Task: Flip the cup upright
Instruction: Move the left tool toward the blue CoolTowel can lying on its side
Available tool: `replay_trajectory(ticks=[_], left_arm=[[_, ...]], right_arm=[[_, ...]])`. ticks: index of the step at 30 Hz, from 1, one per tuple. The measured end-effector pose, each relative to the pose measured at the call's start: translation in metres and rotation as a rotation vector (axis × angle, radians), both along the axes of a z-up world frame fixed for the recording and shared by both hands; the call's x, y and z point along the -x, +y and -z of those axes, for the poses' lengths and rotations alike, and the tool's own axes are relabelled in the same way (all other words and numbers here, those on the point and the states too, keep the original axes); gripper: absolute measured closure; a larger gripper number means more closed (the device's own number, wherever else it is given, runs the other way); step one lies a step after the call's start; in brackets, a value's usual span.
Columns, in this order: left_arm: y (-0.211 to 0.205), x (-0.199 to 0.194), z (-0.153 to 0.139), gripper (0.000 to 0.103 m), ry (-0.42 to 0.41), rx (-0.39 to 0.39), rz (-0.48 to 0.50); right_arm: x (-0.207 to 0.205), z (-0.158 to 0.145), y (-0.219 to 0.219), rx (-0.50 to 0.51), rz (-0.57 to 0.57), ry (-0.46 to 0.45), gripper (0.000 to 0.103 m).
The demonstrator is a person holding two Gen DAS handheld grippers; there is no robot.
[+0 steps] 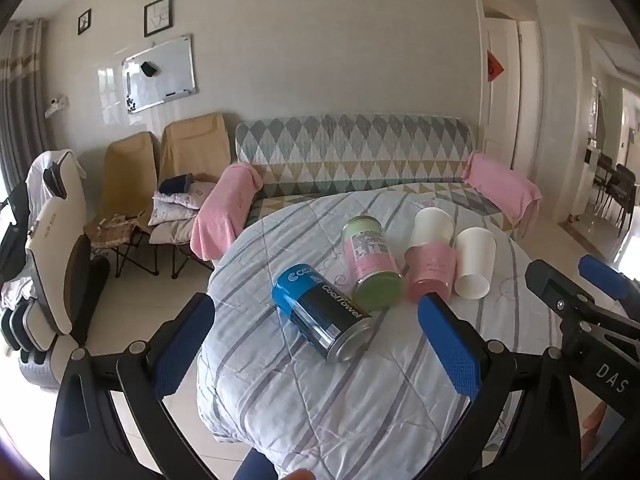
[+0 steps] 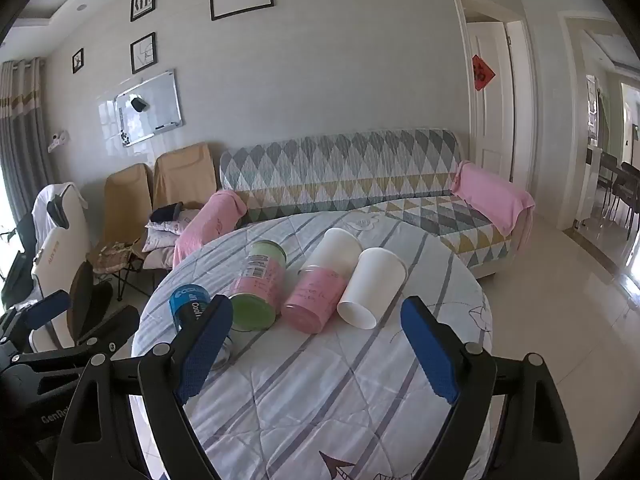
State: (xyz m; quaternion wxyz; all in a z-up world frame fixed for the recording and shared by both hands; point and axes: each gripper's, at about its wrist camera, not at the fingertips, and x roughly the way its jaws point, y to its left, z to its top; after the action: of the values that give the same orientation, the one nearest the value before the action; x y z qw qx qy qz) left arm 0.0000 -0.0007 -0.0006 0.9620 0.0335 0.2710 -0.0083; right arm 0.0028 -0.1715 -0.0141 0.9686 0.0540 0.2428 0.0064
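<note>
Several containers lie on their sides on a round table under a striped quilt (image 1: 360,400). A white paper cup (image 1: 474,264) (image 2: 372,286) lies at the right, mouth toward me. Next to it lies a pink-and-white cup (image 1: 432,256) (image 2: 324,280), then a green-and-pink can (image 1: 372,264) (image 2: 260,284), then a blue-and-black can (image 1: 324,312) (image 2: 188,304). My left gripper (image 1: 316,344) is open and empty, just short of the blue can. My right gripper (image 2: 316,352) is open and empty, short of the pink cup and white cup.
A sofa with a diamond-pattern cover (image 2: 340,172) and pink towels on its arms stands behind the table. Folding chairs (image 2: 160,196) and a massage chair (image 2: 56,264) stand at the left. The tiled floor (image 2: 560,300) lies to the right, with a door (image 2: 492,96) behind.
</note>
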Motion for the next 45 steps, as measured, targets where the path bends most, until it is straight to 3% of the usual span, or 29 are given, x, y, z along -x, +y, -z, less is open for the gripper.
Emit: replay_trajectory(ticks=[45], left_arm=[[0.012, -0.010, 0.005, 0.000, -0.003, 0.012, -0.049]], right_arm=[[-0.007, 0.008, 0.003, 0.017, -0.050, -0.002, 0.016]])
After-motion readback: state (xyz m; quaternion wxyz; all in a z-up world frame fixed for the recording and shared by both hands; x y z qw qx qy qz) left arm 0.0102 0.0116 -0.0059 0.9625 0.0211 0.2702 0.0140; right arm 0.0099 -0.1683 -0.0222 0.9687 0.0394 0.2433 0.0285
